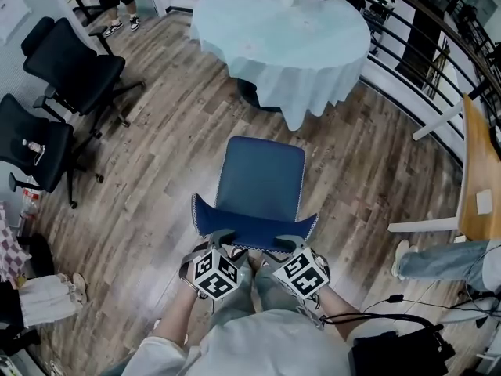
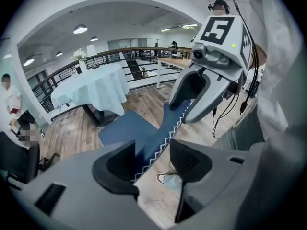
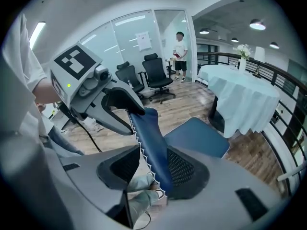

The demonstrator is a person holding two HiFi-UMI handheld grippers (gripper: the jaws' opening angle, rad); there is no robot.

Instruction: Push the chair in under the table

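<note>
One chair point(image 1: 261, 180): blue, standing on the wooden floor point(image 1: 156, 171) directly ahead of the left gripper point(image 2: 152, 157) and the right gripper point(image 3: 151, 169), well short of the table point(image 1: 282, 37).
Facing: the seat front points away from both grippers toward the table; the backrest point(image 1: 254, 227) is the end nearest them.
Long axis: the seat's front-to-back line runs straight out from the grippers; the backrest's top edge lies crosswise, from one gripper to the other.
Look: rounded seat, curved backrest, white zigzag stitching along the backrest's rim.
Left gripper: jaws spread wide, straddling the top edge near its left end; whether a pad touches it is unclear.
Right gripper: jaws spread wide over the right end of the same edge; the backrest lies against the seat-side pad, with a gap at the other pad.
Table: round, under a pale cloth, beyond the seat front with bare floor between.
Hidden: the chair's legs under the seat; the table's base, mostly behind the cloth.
</note>
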